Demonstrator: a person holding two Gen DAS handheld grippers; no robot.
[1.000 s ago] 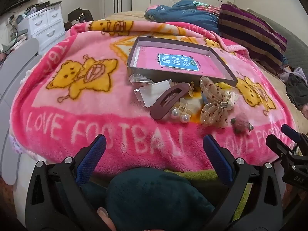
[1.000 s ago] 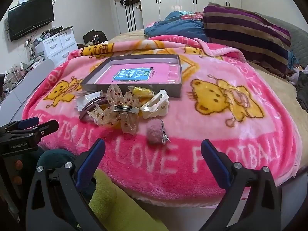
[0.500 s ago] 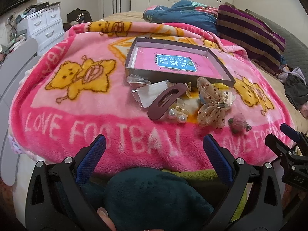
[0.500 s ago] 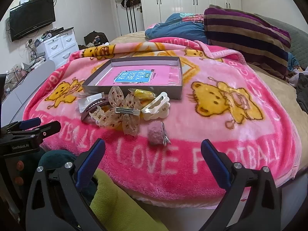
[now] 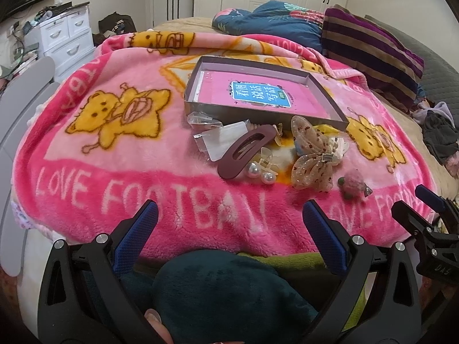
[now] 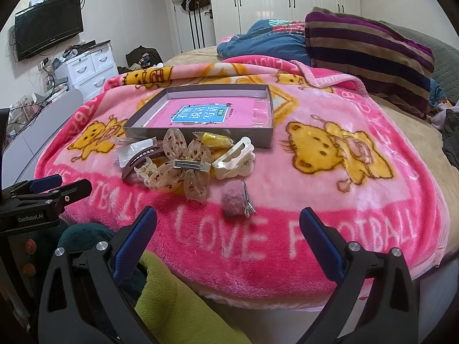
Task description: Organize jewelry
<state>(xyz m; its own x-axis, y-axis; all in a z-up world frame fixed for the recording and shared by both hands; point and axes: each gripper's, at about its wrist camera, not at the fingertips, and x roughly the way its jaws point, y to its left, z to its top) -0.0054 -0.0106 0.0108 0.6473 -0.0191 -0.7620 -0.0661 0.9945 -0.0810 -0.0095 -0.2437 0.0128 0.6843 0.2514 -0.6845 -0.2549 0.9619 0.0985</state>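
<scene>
A shallow grey box (image 5: 200,106) (image 6: 266,140) with a pink sheet inside lies on a pink blanket. Hair accessories are heaped in front of it: a maroon oval clip (image 5: 243,150) (image 6: 134,163), a speckled bow clip (image 5: 311,154) (image 6: 183,166), a pearl claw clip (image 5: 262,172), a white claw clip (image 6: 235,160), a yellow packet (image 6: 213,140) and a pink pompom clip (image 5: 352,187) (image 6: 233,200). My left gripper (image 5: 228,219) is open at the blanket's near edge, short of the heap. My right gripper (image 6: 228,225) is open too, just short of the pompom clip.
A striped pillow (image 6: 370,43) and a blue quilt (image 6: 264,40) lie at the far end of the bed. White drawers (image 6: 86,68) stand to the left. Dark teal and lime fabric (image 5: 223,292) bunches below the grippers. Clothes (image 5: 439,134) lie right.
Both grippers have eased slightly nearer to the heap; the accessories sit a little lower in both views. Nothing on the blanket has moved.
</scene>
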